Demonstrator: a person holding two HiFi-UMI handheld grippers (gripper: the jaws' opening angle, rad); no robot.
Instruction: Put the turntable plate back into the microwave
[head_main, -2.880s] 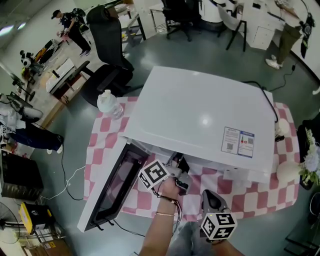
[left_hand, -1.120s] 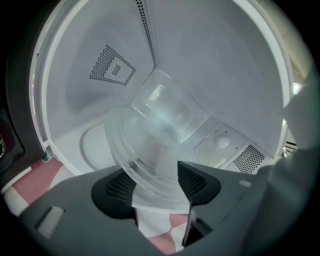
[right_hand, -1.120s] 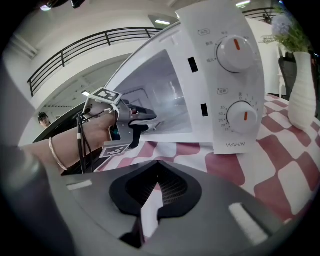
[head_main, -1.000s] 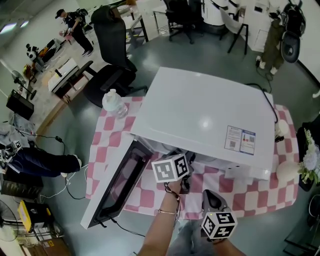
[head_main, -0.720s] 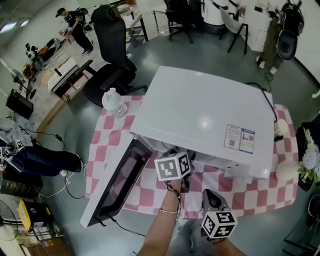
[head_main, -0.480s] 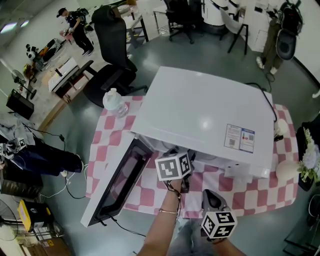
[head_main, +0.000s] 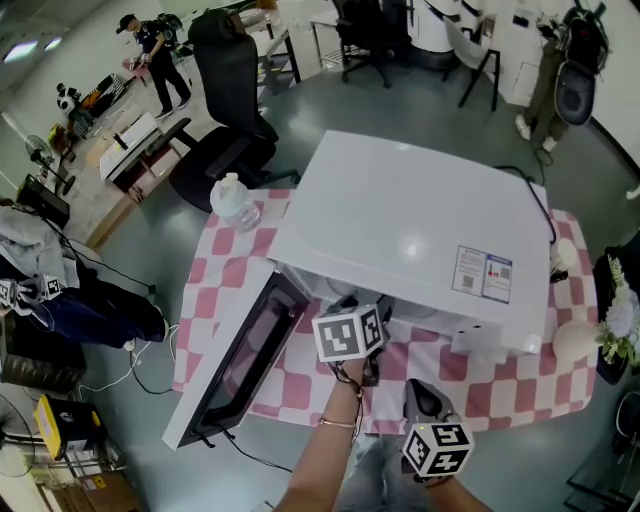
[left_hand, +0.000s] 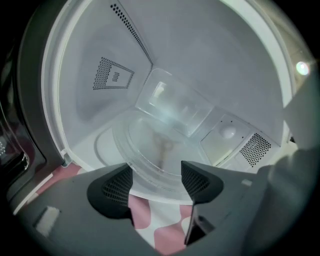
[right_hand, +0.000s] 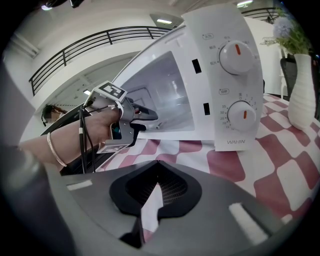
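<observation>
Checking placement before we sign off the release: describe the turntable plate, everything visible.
The turntable plate is a round, clear glass disc with a raised rim, lying flat on the white microwave floor. Its near edge sits between the jaws of the left gripper, which have just been opening; the pads stand clear of it.

1. Read the head view as a dial with the microwave (head_main: 410, 228) at its centre and twelve pointing away from the person. The microwave stands on the table (head_main: 212, 298).
2. Its door (head_main: 235, 365) hangs open toward eight o'clock.
3. The turntable plate (left_hand: 160, 150) lies inside the cavity, on its floor.
4. The control panel (right_hand: 234, 75) sits right of the cavity, at five o'clock.
5. A bottle (head_main: 232, 203) stands on the table at nine o'clock.
6. A vase (head_main: 572, 342) stands on the table at four o'clock.
7. An office chair (head_main: 225, 110) stands on the floor at ten o'clock, beyond the bottle.
</observation>
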